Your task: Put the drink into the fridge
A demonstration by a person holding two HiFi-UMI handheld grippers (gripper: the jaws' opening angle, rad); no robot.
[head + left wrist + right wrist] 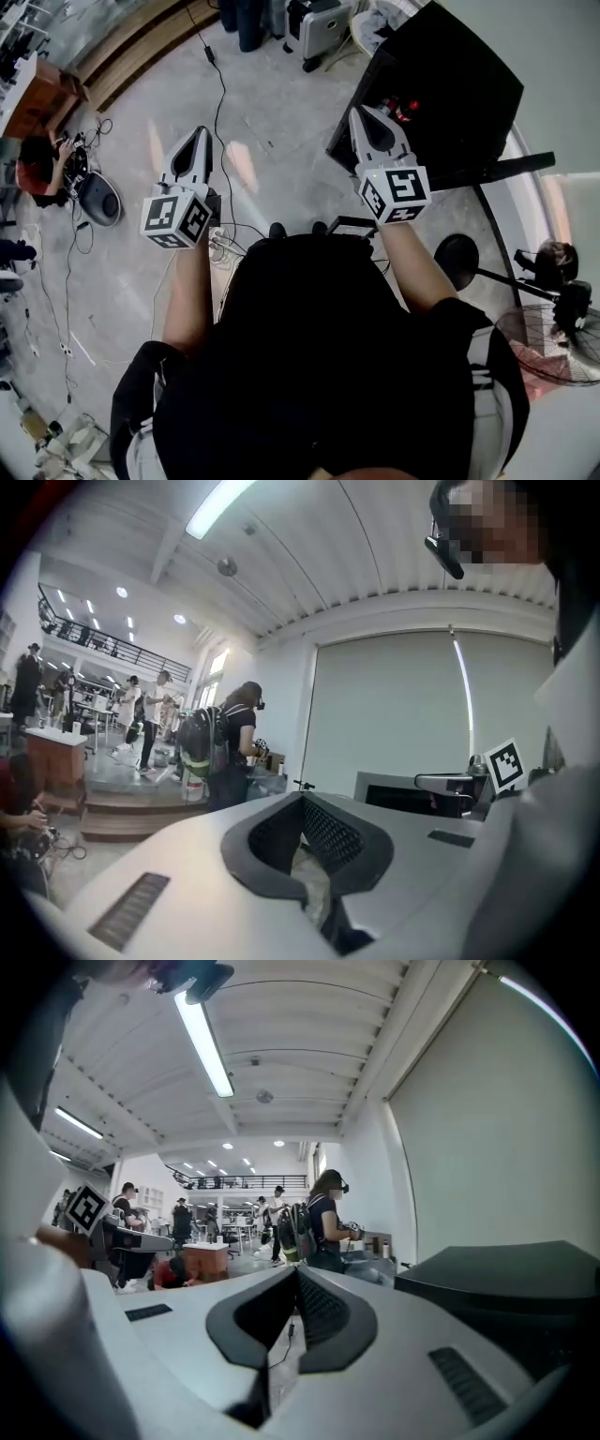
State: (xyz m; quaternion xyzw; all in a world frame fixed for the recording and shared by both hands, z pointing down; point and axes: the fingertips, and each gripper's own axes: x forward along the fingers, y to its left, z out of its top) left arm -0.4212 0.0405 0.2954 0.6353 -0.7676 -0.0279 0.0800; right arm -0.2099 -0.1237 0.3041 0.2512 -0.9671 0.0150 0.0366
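Head view: person standing on the concrete floor [272, 112], both grippers held out in front. Black fridge [459, 84] sits ahead and to the right. Its left side looks open, though I can't make out the door clearly.

Drink [403, 110]: red-capped bottle, at the fridge's left edge, seemingly just inside the opening. Just beyond the right gripper [366, 117] tips, not touching them.

Right gripper view: jaws together, nothing between, only floor showing through the slit.

Left gripper [195, 133]: out over bare floor, well apart from the fridge. Jaws closed and empty in its own view too.

Judgement: neither gripper holds the drink, which appears already in the fridge, so the placing looks done. Left to do, probably, is shutting the door.
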